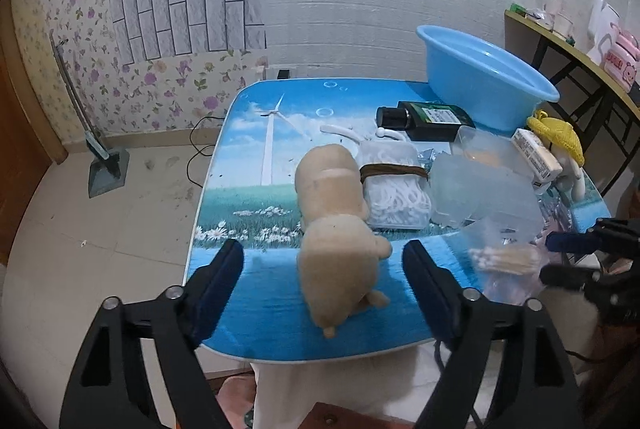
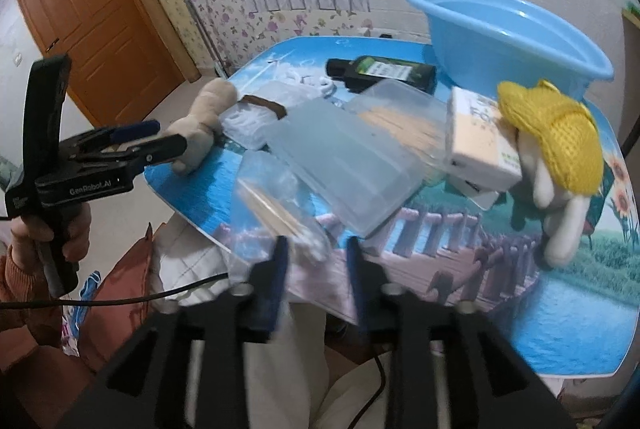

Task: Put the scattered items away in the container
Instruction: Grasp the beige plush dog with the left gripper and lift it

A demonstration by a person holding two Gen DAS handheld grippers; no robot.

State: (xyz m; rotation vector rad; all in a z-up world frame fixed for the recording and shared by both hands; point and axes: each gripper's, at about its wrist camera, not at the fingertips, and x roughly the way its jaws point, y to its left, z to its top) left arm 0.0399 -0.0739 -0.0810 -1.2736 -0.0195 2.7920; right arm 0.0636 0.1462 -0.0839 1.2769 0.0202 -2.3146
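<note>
A beige plush toy (image 1: 336, 229) lies near the table's front edge, between the wide-apart fingers of my left gripper (image 1: 322, 263), which is open and not touching it. The right wrist view shows that gripper (image 2: 172, 135) beside the toy (image 2: 204, 113). A clear bag of cotton swabs (image 2: 280, 217) hangs over the table edge. Its near end sits between the fingers of my right gripper (image 2: 316, 253), with a gap on each side. The bag (image 1: 504, 261) is blurred in the left wrist view. The blue basin (image 1: 460, 77) (image 2: 480, 57) stands at the far right corner.
Crowding the table (image 1: 256, 149) are a dark bottle (image 1: 432, 119), a bag of white cord (image 1: 394, 189), clear plastic boxes (image 1: 484, 193), a small carton (image 2: 476, 133) and a yellow-hatted plush (image 2: 556, 133). A shelf (image 1: 560, 41) stands at the right, a door (image 2: 92, 29) at the left.
</note>
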